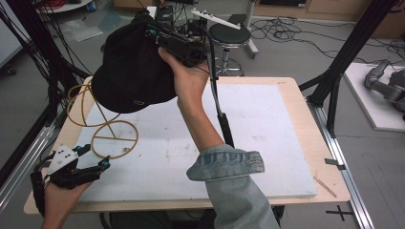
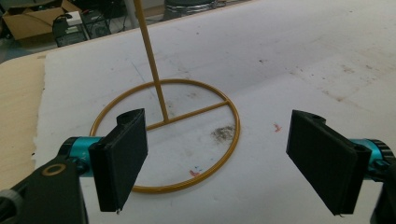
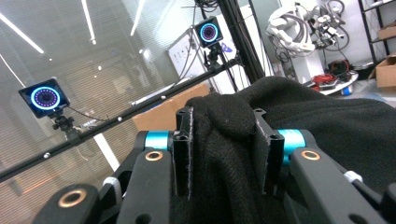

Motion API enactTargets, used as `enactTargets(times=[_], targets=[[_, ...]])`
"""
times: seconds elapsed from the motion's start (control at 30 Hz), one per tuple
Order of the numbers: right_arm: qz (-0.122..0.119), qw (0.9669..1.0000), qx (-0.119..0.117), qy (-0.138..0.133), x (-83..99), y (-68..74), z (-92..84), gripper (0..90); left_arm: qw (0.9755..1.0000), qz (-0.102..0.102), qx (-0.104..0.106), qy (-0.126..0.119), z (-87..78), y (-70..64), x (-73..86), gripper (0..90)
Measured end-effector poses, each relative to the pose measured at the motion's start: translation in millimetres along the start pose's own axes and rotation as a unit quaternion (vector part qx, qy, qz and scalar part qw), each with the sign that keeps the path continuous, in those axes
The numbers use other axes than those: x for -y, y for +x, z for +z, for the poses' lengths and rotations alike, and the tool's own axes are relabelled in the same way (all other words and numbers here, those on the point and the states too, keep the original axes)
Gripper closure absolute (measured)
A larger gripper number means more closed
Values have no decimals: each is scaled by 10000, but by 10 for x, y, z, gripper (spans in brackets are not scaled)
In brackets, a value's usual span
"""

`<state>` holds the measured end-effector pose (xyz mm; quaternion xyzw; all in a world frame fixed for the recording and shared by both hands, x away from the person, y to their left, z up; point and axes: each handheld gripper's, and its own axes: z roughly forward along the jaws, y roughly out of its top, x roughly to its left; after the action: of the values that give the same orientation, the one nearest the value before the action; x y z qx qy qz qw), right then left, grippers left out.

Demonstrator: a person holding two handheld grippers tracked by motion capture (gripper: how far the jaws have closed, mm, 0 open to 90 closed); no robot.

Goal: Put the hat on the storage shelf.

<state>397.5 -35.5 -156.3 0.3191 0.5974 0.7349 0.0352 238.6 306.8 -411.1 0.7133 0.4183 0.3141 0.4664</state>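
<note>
A black knitted hat (image 1: 131, 71) hangs in the air above the table's far left, and my right gripper (image 1: 157, 36) is shut on a bunched fold of it. In the right gripper view that black fabric (image 3: 224, 140) is pinched between the two jaws. Under the hat stands a yellow wire stand (image 1: 114, 138) with a ring base and a slim upright rod, its top hidden behind the hat. My left gripper (image 1: 93, 157) rests open at the table's near left corner, beside the ring base (image 2: 187, 135), with nothing between its jaws.
A white board (image 1: 267, 129) covers most of the wooden table (image 1: 296, 90). A black stool (image 1: 229, 36) stands beyond the far edge. Black frame posts (image 1: 334, 71) rise at the right and left sides. The right gripper's cable (image 1: 217, 102) hangs across the board's middle.
</note>
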Motion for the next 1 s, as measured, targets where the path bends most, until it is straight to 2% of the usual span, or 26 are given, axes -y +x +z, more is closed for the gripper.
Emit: enactTargets(times=[0.13,0.27,0.5,0.7,1.0], targets=[[-5,10000,-24,5,28,61,110,671,10000,2,-16,-2,-25,5,5,209],[88,9999,-82,43,85,89,247,671,10000,4,-21,7,-47,10,12,208],[358,9991,-173,170,207,102,498,670,10000,-20,-27,-23,-68,21,16,209],[429,9984,-36,365,349,71,687,670,10000,-3,3,-34,-62,7,13,209],[476,9974,21,549,527,61,872,666,10000,23,20,-35,-60,-4,11,208]])
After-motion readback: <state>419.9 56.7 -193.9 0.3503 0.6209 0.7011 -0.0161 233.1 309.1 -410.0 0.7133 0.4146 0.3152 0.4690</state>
